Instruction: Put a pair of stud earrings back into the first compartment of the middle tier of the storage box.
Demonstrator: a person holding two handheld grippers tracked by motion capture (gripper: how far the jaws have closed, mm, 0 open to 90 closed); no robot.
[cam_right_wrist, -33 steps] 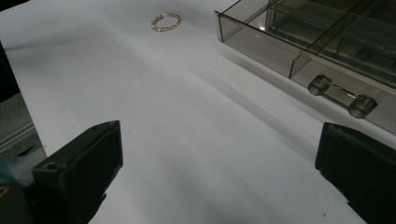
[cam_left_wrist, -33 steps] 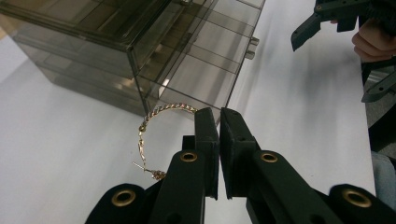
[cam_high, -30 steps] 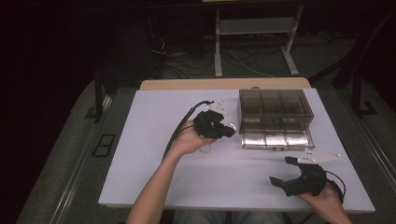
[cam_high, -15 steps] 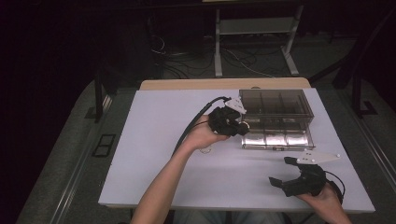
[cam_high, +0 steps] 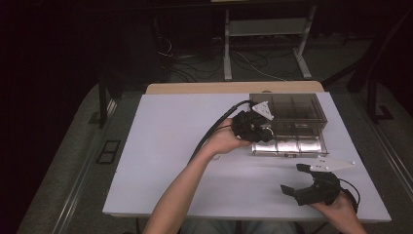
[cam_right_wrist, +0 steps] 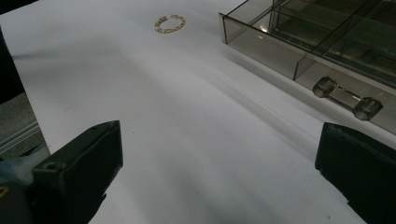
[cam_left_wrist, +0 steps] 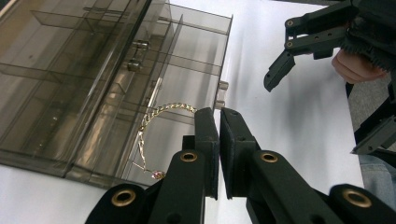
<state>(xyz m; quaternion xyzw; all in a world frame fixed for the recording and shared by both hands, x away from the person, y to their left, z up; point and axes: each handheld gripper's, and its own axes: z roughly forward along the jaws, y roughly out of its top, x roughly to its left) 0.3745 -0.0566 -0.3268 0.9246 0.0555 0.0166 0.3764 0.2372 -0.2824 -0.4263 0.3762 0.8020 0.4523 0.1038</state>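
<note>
- We are holding the left gripper (cam_high: 263, 127) over the pulled-out drawer (cam_high: 287, 145) of the smoky clear organizer box (cam_high: 292, 109), at the far right of the white table (cam_high: 170, 161).
- In the left gripper view, its jaws are standing nearly together, with just a thin gap showing between the pads, and a gold chain (cam_left_wrist: 161, 112) is hanging from them: one end is disappearing at the pads, so we are judging that they are pinching it, though the contact itself is hard to make out.
- The chain is curving away from the jaws, dropping down over the drawer's compartments, and a small reddish pendant (cam_left_wrist: 158, 175) is dangling at its lower end; whether that end is already resting on the drawer floor we cannot tell.
- We are keeping the right gripper (cam_high: 306, 187) low near the table's front right corner, its jaws spread wide with nothing between them, aimed toward the drawer front with its clear handle (cam_right_wrist: 348, 100).
- A second piece, a small gold chain loop (cam_right_wrist: 170, 23), is lying flat on the bare table in the right gripper view, well apart from the box.
- As we are reading it, the picking up and carrying of the first chain are done and the drawer is already open; the chain is not yet released.
- What we are still facing: opening the left jaws to drop the chain into a compartment, fetching the loop from the table, and probably pushing the drawer shut.
</note>
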